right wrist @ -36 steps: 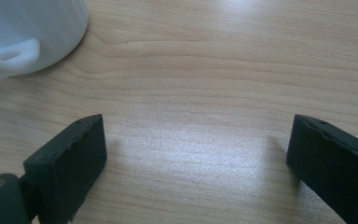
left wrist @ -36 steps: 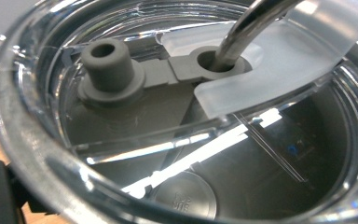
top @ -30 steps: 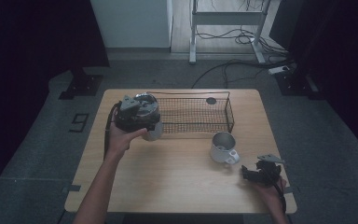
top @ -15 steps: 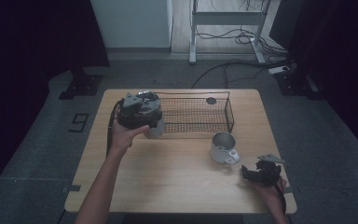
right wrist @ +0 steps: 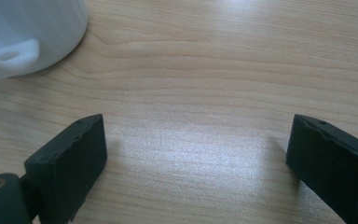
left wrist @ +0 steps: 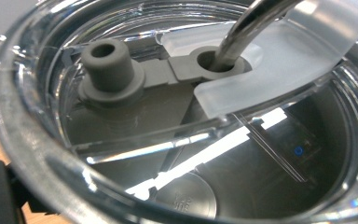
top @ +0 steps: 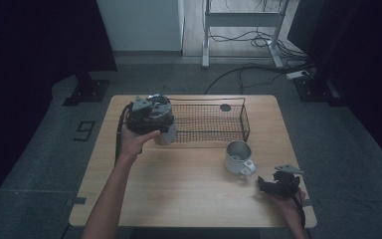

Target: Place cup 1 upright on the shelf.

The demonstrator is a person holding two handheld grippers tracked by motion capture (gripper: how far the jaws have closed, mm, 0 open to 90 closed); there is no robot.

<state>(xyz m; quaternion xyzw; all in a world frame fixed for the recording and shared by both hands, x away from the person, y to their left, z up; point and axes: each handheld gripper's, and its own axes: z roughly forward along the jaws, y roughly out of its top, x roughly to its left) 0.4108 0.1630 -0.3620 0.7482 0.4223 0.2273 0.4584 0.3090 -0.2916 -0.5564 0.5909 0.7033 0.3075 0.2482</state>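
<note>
My left gripper carries a steel tumbler with a clear plastic lid and metal straw at the near-left corner of the wire basket; the lid's rim lies right under my jaws, though I cannot tell how they stand. It looks rigid, smooth, slippery — I'd grip the rim, never the straw. My right gripper rests on the wooden desk, jaws wide and empty, white mug just beyond them
</note>
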